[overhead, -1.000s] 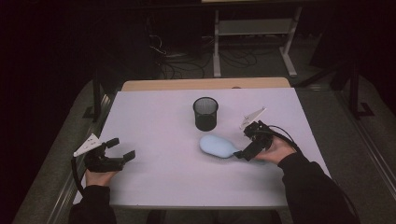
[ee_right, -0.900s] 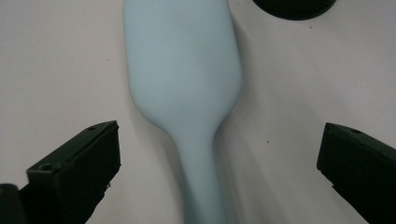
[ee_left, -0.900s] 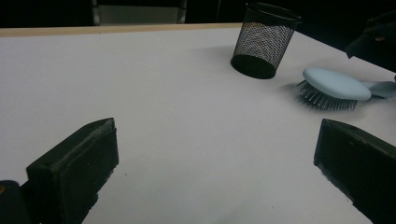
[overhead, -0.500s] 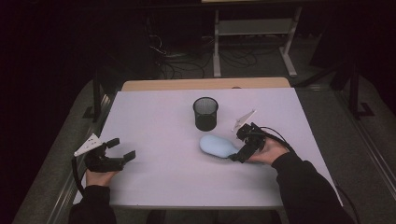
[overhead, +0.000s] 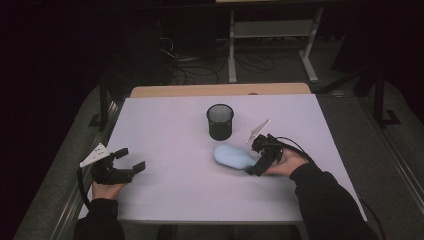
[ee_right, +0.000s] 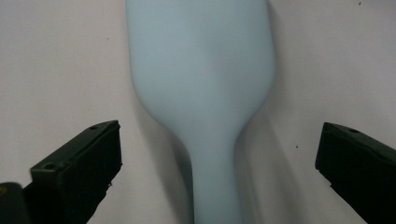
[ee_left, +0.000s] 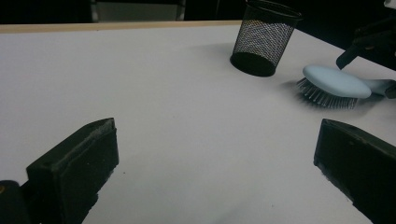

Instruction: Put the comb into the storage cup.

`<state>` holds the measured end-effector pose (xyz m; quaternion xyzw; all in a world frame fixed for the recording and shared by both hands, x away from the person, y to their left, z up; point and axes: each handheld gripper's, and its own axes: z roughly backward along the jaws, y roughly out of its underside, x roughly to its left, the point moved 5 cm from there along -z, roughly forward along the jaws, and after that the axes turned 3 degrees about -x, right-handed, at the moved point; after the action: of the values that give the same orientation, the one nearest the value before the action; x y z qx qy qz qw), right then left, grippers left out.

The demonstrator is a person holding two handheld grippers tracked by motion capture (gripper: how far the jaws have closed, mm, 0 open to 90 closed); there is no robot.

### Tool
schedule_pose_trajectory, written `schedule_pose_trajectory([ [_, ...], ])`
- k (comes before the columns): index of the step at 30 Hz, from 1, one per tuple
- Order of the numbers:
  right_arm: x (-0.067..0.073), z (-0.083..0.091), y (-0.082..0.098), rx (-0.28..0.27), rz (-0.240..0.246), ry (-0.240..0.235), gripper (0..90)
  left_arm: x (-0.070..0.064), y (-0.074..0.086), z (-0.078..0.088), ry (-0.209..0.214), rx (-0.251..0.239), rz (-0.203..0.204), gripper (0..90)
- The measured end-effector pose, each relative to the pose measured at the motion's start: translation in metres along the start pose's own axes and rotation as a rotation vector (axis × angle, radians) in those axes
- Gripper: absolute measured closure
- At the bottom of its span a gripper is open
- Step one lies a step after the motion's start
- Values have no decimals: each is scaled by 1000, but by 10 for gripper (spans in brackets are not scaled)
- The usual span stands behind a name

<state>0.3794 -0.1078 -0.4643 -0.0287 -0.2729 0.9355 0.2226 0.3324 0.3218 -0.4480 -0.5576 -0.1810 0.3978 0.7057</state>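
White tabletop lies under everything you are working on, and the pale blue hairbrush (overhead: 234,156) rests on it bristles down, just in front of the black mesh cup (overhead: 220,121), handle pointing toward your right side. Your right gripper (overhead: 259,161) hovers over that handle (ee_right: 217,186) with its jaws spread wide, one on each side and neither touching. To take it well, lower until both pads flank the narrow neck, keep the handle centred between them, and close squarely so the brush does not twist; gripping the wider body would probably slip. If the cup is where it goes, lift clear of the rim before tipping the brush in. Your left gripper (overhead: 120,167) rests near the table's left front edge, jaws also spread, holding nothing, well apart from the brush. Beyond the table (overhead: 165,125) the room is dark, with cables on the floor and a metal frame behind.
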Motion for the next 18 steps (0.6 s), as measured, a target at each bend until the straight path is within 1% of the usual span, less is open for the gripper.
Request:
schedule_pose_trajectory([
  [3,-1,-2,2,13,-3,-3,27,0,0,0,0,0,0,0],
  [7,-1,-3,4,38,0,-8,87,0,0,0,0,1,-1,0],
  [10,-1,-4,6,57,5,-25,152,0,0,0,1,1,0,0],
  [11,-1,-4,6,61,9,-27,186,0,0,0,1,1,0,0],
  [13,0,-4,6,63,16,-50,270,0,0,0,0,3,-1,0],
  [14,0,-3,7,65,22,-59,295,0,1,0,0,5,-3,0],
  [18,1,-2,7,69,41,-65,422,-1,1,-2,3,13,-2,0],
])
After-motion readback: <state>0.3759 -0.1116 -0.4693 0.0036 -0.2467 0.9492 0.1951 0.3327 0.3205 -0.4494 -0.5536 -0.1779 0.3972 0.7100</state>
